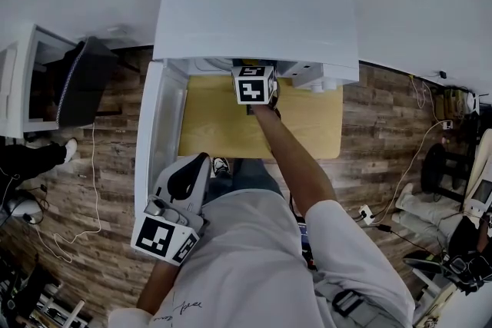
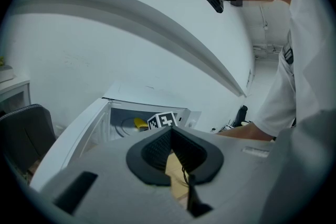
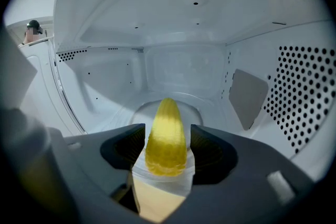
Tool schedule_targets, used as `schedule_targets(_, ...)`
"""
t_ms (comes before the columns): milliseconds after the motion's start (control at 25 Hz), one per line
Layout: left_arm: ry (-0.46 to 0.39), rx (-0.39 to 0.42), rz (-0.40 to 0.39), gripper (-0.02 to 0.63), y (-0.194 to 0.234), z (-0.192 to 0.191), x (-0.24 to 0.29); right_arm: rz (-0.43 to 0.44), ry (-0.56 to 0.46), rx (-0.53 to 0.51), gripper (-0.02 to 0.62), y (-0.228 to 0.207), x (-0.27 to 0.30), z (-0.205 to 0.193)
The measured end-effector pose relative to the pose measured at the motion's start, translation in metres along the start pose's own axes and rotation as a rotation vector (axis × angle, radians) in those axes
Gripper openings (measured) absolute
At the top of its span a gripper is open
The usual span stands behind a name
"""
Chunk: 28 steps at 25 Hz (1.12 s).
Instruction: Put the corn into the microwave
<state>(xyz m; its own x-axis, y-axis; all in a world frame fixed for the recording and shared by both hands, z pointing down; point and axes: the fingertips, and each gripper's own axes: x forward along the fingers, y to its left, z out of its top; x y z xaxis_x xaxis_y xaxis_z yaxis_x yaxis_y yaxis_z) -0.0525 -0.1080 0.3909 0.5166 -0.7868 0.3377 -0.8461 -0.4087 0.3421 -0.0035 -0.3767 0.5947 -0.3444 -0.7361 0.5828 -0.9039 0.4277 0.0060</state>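
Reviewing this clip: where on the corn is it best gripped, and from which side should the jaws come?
Grip the corn across its thick lower half, coming from the butt end along its length, as the right gripper does here. The cob tapers toward its tip, which points into the microwave, so jaws set nearer the tip would probably slide off.

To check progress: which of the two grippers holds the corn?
The right gripper: its jaws clamp the yellow corn, tip forward, inside the microwave. The left gripper is shut on nothing and is outside it.
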Motion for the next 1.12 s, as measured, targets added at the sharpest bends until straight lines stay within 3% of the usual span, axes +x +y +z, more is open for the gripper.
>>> schedule_targets(1120,-0.017,0.033,-0.019,-0.012,-0.011,-0.004,-0.016,0.016,-0.036,0.074,0.236,-0.001,-0.046,-0.006)
